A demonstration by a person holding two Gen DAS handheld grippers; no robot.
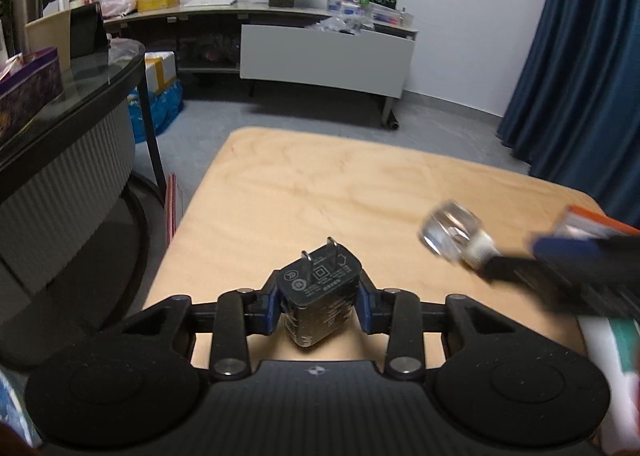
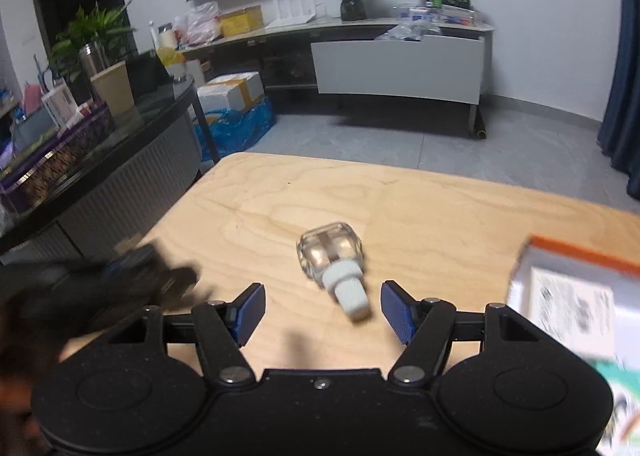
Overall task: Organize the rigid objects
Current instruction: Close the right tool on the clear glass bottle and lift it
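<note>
My left gripper [image 1: 320, 302] is shut on a black plug adapter [image 1: 318, 292], prongs pointing up and away, held over the wooden table [image 1: 320, 184]. A clear bulb with a white screw base [image 2: 334, 266] lies on the table [image 2: 440, 208] between and just ahead of the open fingers of my right gripper [image 2: 324, 310], not gripped. The bulb also shows blurred in the left wrist view [image 1: 456, 234], at the tip of the right gripper [image 1: 560, 260]. The left gripper appears as a dark blur in the right wrist view [image 2: 120, 276].
A white box with an orange edge [image 2: 572, 296] stands at the table's right; it also shows in the left wrist view [image 1: 596, 222]. A dark glass side table [image 2: 120, 144] with boxes stands to the left. A TV cabinet [image 2: 400, 64] and blue curtain [image 1: 580, 76] are beyond.
</note>
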